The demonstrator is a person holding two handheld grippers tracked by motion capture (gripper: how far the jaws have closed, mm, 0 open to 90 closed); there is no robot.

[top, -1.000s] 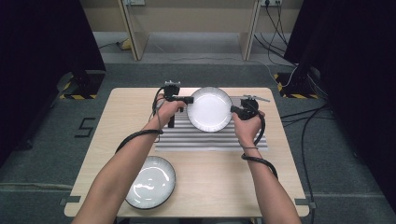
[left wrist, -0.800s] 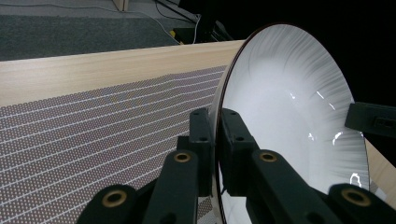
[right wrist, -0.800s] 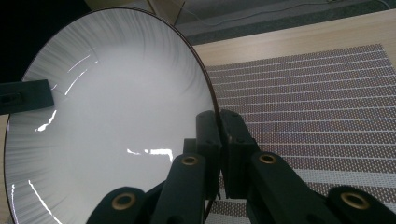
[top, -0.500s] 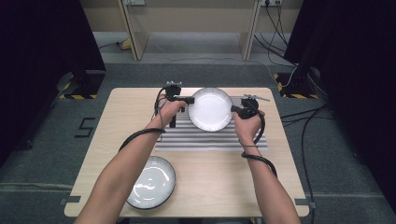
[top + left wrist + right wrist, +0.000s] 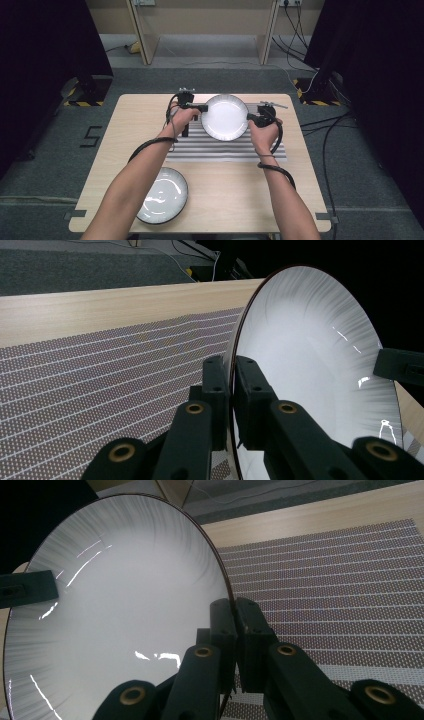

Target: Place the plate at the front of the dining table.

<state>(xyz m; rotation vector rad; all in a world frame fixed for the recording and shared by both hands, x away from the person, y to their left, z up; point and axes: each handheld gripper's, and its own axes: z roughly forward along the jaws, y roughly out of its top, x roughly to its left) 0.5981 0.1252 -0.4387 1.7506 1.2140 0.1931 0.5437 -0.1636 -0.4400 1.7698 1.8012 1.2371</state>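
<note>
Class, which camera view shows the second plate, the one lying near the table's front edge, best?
The high view: the second plate lies whole beside the left forearm, near the table front edge. The gripper views look at the held plate and striped mat instead.

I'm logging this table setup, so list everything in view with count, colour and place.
held plate: 1, white with dark rim, above the mat, clamped at both rims
second plate: 1, white with dark rim, table's near left
striped mat: 1, grey and white, table centre
table: 1, light wood
cables: several, black, floor at right
left tongs: 1, black, shut on the held plate's left rim
right tongs: 1, black, shut on its right rim
</note>
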